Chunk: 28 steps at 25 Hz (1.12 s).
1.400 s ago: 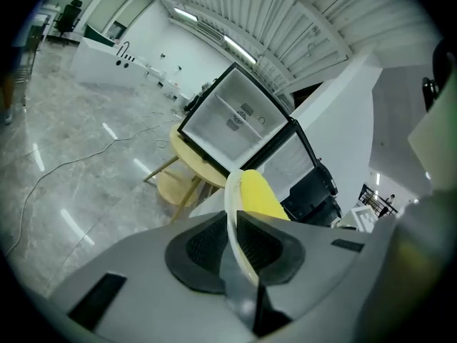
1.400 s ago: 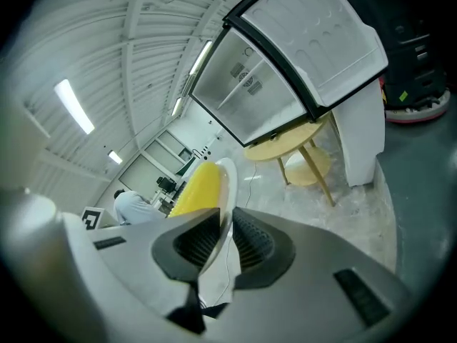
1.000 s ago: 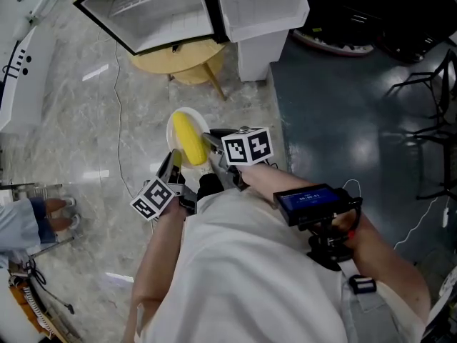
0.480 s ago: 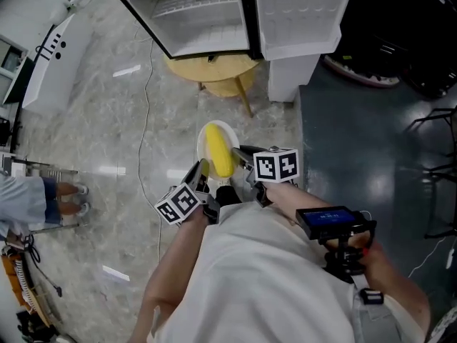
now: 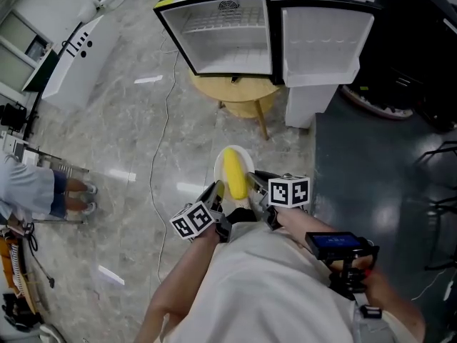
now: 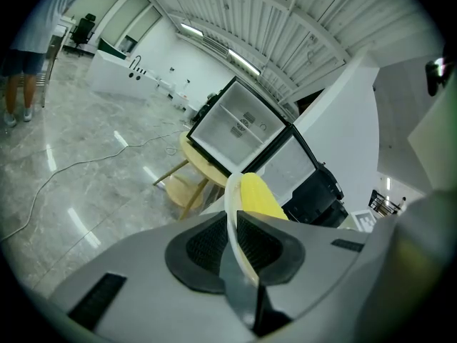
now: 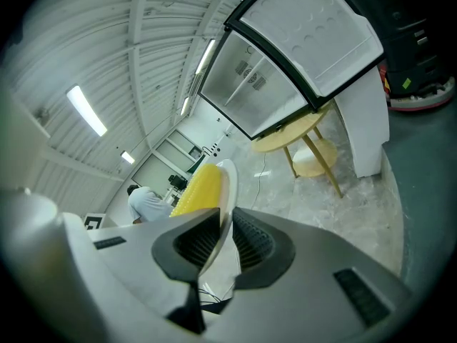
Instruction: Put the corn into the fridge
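A yellow corn cob (image 5: 234, 172) lies on a small white plate (image 5: 222, 164) held over the floor, below the fridge. My left gripper (image 5: 215, 192) is shut on the plate's left rim (image 6: 231, 213), with the corn (image 6: 261, 196) just beyond its jaws. My right gripper (image 5: 258, 183) is shut on the plate's right rim (image 7: 227, 191), the corn (image 7: 198, 188) lying to its left. The small fridge (image 5: 235, 38) stands ahead on a round wooden table (image 5: 238, 95), its door (image 5: 323, 45) swung wide open to the right and its white inside bare.
A white cable (image 5: 163, 120) runs across the marble floor. Another person's legs (image 5: 50, 191) stand at far left by a metal cart. A white counter (image 5: 64, 52) is at upper left. Dark flooring (image 5: 371, 170) and black equipment (image 5: 421, 34) lie to the right of the fridge.
The fridge and table have come lower and nearer to centre in the head view as I walk towards them. Both grippers still hold the plate with the corn.
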Each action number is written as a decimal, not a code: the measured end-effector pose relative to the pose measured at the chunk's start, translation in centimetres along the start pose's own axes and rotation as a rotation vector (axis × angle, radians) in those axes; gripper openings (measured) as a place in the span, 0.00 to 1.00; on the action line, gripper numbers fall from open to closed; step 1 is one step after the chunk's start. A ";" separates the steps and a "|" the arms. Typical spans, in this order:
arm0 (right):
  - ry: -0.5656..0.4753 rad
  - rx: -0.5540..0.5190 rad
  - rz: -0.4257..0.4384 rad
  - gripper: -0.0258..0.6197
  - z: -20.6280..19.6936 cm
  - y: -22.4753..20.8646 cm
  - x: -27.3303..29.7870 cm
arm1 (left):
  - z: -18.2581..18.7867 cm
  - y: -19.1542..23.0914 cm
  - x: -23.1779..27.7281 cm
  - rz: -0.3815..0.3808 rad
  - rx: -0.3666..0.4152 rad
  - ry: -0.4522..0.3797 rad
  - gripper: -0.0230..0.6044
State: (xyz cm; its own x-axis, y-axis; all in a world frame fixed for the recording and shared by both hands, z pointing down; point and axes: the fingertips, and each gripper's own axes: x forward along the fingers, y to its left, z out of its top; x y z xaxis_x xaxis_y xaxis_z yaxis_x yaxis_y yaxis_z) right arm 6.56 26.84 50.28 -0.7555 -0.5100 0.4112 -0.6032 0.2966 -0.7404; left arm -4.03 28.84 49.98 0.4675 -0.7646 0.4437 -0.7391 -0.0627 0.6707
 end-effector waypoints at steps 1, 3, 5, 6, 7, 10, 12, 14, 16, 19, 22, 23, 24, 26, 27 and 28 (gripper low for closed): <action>0.002 -0.004 -0.005 0.13 -0.1 -0.1 -0.1 | 0.0 0.0 -0.1 0.002 0.000 0.000 0.11; 0.005 -0.007 -0.010 0.13 -0.2 -0.2 -0.2 | -0.2 0.0 -0.1 0.003 -0.002 0.002 0.11; 0.006 -0.003 -0.011 0.13 -0.3 -0.3 -0.2 | -0.4 0.0 0.0 0.001 -0.010 0.004 0.11; 0.007 -0.001 -0.011 0.13 -0.4 -0.4 -0.2 | -0.5 0.1 0.0 0.002 -0.012 0.005 0.11; 0.007 0.001 -0.010 0.13 -0.4 -0.4 -0.2 | -0.6 0.1 0.0 0.002 -0.011 0.005 0.11; 0.009 0.001 -0.012 0.13 -0.7 -0.7 -0.2 | -0.8 0.2 0.2 -0.002 -0.014 0.006 0.11; 0.007 -0.004 -0.016 0.13 -0.7 -0.9 -0.2 | -1.1 0.4 0.2 -0.001 -0.017 0.009 0.11; 0.007 -0.008 -0.015 0.13 -0.9 -0.7 -0.3 | -1.1 0.4 -0.1 0.001 -0.015 0.010 0.11; 0.007 -0.009 -0.011 0.13 -0.9 -0.4 -0.3 | -0.9 0.5 -0.3 0.001 -0.016 0.008 0.11; 0.003 -0.009 -0.013 0.13 -0.6 -0.4 -0.3 | -0.8 0.5 0.1 -0.003 -0.019 0.007 0.11; 0.002 -0.011 -0.026 0.13 -0.5 -0.8 -0.2 | -0.6 0.6 0.5 -0.007 -0.017 0.007 0.11; 0.005 -0.012 -0.030 0.13 -0.5 -0.9 -0.2 | -0.6 0.6 0.6 -0.010 -0.019 0.008 0.11; 0.008 -0.013 -0.034 0.13 -0.6 -1.0 -0.1 | -0.6 0.7 0.7 -0.012 -0.022 0.008 0.11; 0.018 -0.017 -0.045 0.13 -0.9 -1.2 -0.2 | -0.8 0.9 0.5 -0.014 -0.029 0.008 0.11; 0.020 -0.016 -0.047 0.13 -1.0 -1.2 -0.1 | -0.9 1.0 0.4 -0.011 -0.032 0.011 0.11; 0.021 -0.014 -0.044 0.13 -1.0 -1.1 -0.1 | -1.0 1.1 0.4 -0.008 -0.036 0.014 0.11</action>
State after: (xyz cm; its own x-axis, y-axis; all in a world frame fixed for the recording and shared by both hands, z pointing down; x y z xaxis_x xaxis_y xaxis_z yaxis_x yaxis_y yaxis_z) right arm 7.02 27.36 51.59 -0.7331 -0.5060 0.4545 -0.6396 0.2853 -0.7138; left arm -4.16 29.08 51.48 0.4805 -0.7548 0.4465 -0.7172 -0.0453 0.6954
